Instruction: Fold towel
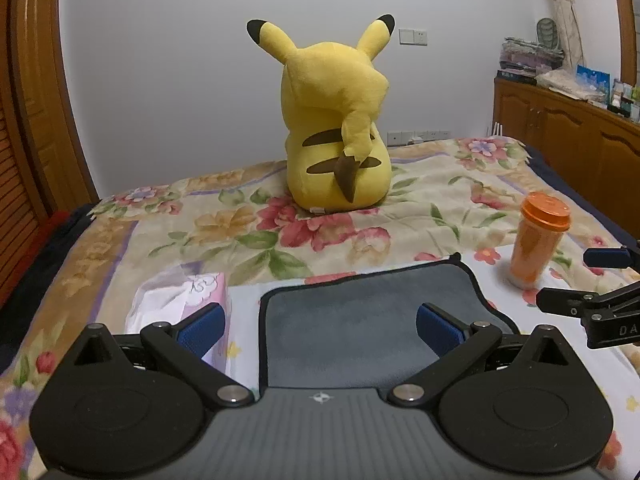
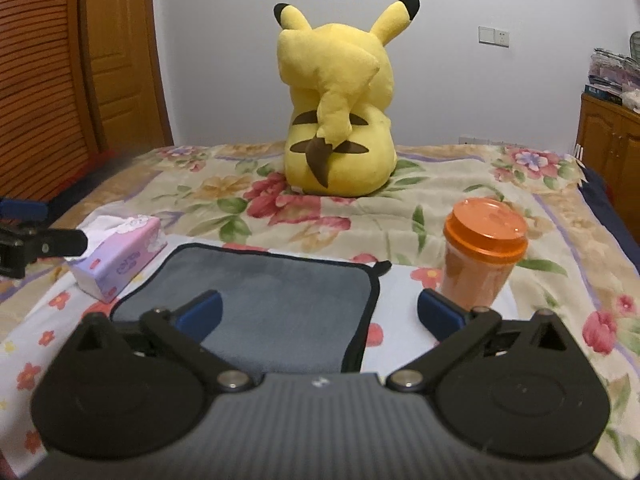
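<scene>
Down at the near edge of the bed, the left gripper (image 1: pixel 320 326) is spread wide, blue pads well apart and holding nothing — the grey towel (image 1: pixel 360 320) lies flat right between and beneath its fingers. Over on the other side, the right gripper (image 2: pixel 320 314) is just as wide open and just as empty, its left finger (image 2: pixel 200 312) hanging over the towel (image 2: pixel 280 300), its right finger (image 2: pixel 438 314) out past the towel's black-trimmed right edge, over the sheet. That towel is spread out on a pale patch of the flowered bedspread (image 2: pixel 420 216), its far right corner showing a small black loop. Just left of the towel sits a pink tissue pack (image 2: pixel 120 258) with white tissue poking from its top, close to the towel's edge but whether touching I cannot tell. Just right of the towel stands an orange cup (image 2: pixel 482 252) with an orange lid, upright, a little apart from the cloth. Farther back — centre stage — a big yellow plush toy (image 2: pixel 338 96) sits on the bedspread with its back turned, black-tipped ears up and brown-based tail on show. Behind it, a pale wall; a wooden door (image 2: pixel 112 52) at far left, and a wooden cabinet (image 1: pixel 568 136) along the right, piled with clutter.
</scene>
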